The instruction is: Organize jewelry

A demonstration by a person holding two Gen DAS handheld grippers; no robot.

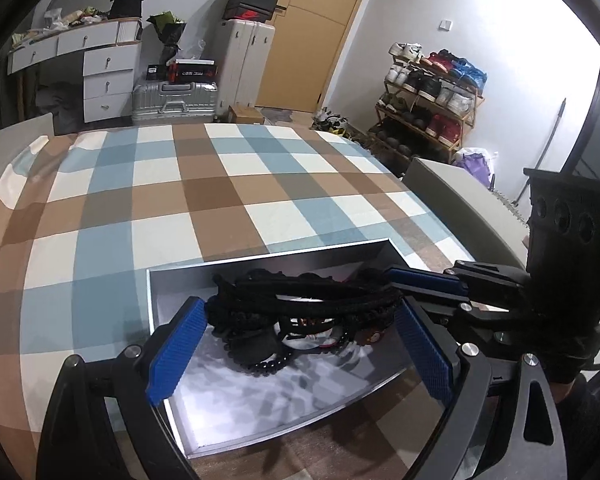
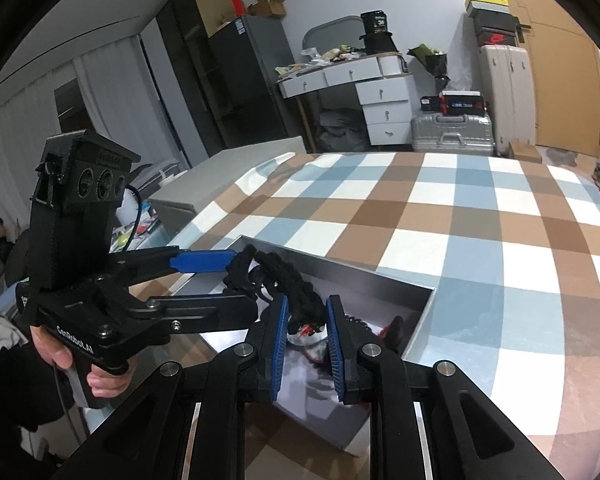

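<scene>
A shallow silver tray (image 1: 260,259) lies on the checkered cloth and also shows in the right wrist view (image 2: 420,316). A bundle of black braided cords (image 1: 300,300) stretches above the tray. My left gripper (image 1: 300,320) is open around the bundle, one blue pad at each side. My right gripper (image 2: 307,312) is shut on the bundle's end (image 2: 304,304); it also shows in the left wrist view (image 1: 420,280). Beneath lie a black bead bracelet (image 1: 268,366) and red and white pieces (image 2: 312,334).
The bed with the blue, brown and white checkered cloth (image 1: 220,184) spreads beyond the tray. A grey box (image 1: 460,200) stands at the bed's right edge. Suitcases (image 1: 172,98), a white desk (image 1: 100,64) and a shoe rack (image 1: 428,100) stand farther off.
</scene>
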